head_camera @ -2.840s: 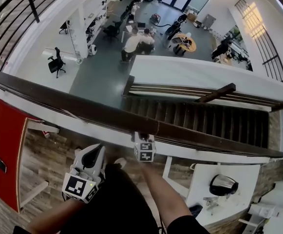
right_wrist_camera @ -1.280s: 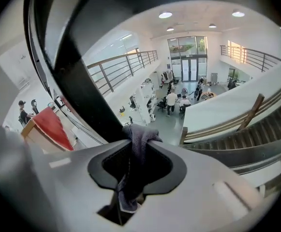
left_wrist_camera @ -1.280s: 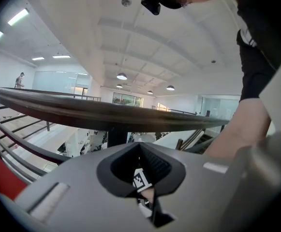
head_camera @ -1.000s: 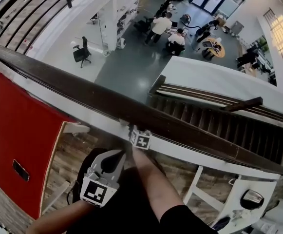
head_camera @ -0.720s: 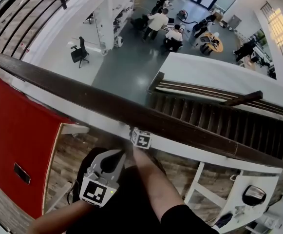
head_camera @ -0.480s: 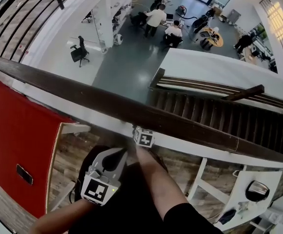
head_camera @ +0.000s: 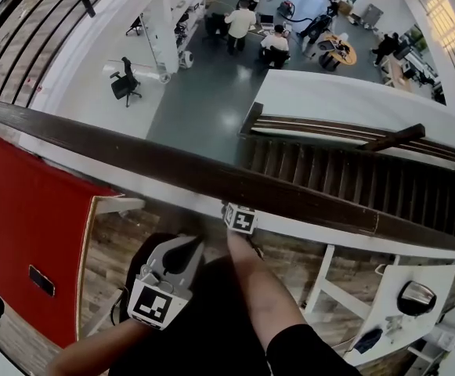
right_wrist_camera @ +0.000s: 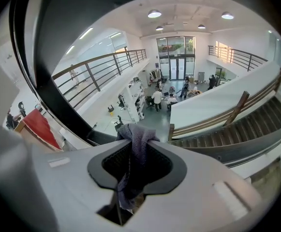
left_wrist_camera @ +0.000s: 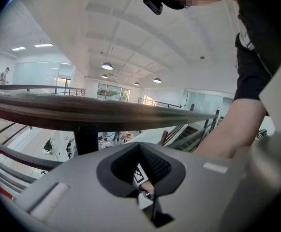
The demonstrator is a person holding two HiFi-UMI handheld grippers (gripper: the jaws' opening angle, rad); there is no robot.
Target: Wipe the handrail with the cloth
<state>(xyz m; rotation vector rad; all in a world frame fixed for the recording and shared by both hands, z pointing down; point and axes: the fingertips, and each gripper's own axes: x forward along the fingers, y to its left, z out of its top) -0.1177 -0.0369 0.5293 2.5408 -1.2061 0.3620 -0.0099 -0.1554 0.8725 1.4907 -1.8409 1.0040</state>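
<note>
Sliding the cloth (right_wrist_camera: 130, 173) a little right along the handrail (head_camera: 133, 157), your right gripper (right_wrist_camera: 136, 133) stays clamped on it; more rail waits. Your left gripper (head_camera: 186, 249) hangs near you, closed and empty.

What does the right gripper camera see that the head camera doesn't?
Only the right gripper view shows the cloth, a greyish rag pinched in the right gripper; in the head view it is hidden. Only the head view shows the left gripper, held low and away from the handrail, and the person's right forearm reaching up to the rail. Both views show the staircase and the people at desks on the floor below.
</note>
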